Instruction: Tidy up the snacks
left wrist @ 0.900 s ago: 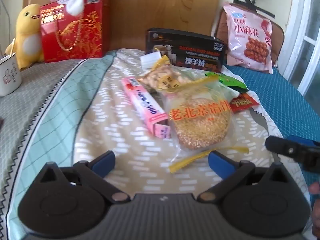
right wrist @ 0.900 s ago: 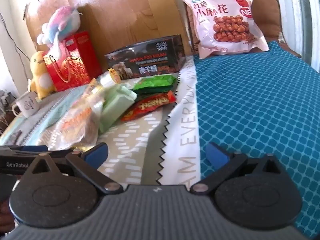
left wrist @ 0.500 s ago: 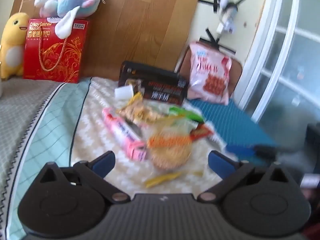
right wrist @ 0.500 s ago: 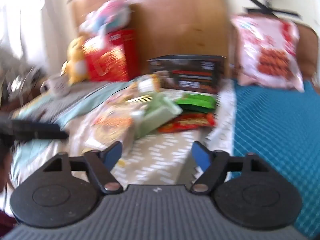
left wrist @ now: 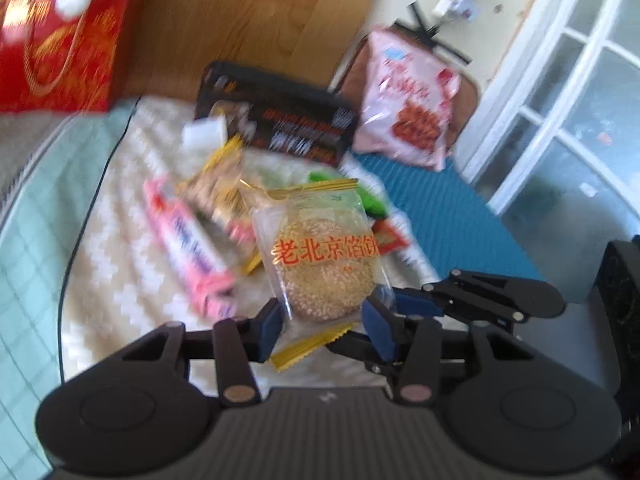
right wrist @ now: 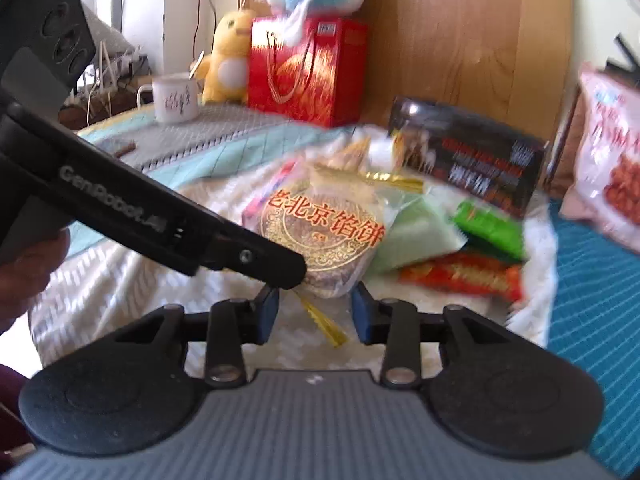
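Ok, status: left gripper (left wrist: 325,330) has the sesame cake packet (left wrist: 326,264). Jaws closed on the lower part of the wrapper, one blue pad on each side edge, packet upright and up off the cream blanket (left wrist: 120,240). Gold bottom seal hangs below the pads, the cake disc itself sits just beyond them. Packet is sharp in the left view while the background smears.

Right gripper (right wrist: 314,314) is right at the same packet, coming in from the left gripper's right side. Its jaws stand partly apart and are not pressing anything: in its own view only the gold seal strip hangs in the gap, clear of both pads, and the packet body sits just past the tips. Left gripper's finger crosses that view from the left and ends at the packet's lower edge, with a hand (right wrist: 28,276) behind it.

Rest of the pile is on the blanket behind the packet:
- pink box (left wrist: 188,252) to the left
- pale green pack (right wrist: 416,232), green packet (right wrist: 492,232) and red packet (right wrist: 460,276) to the right (overlapping each other)
- black box (left wrist: 280,120) standing at the back, big pink bag (left wrist: 412,108) beside it

Red gift box (right wrist: 306,68), yellow plush (right wrist: 230,62) and mug (right wrist: 176,98) sit well apart at the far left.
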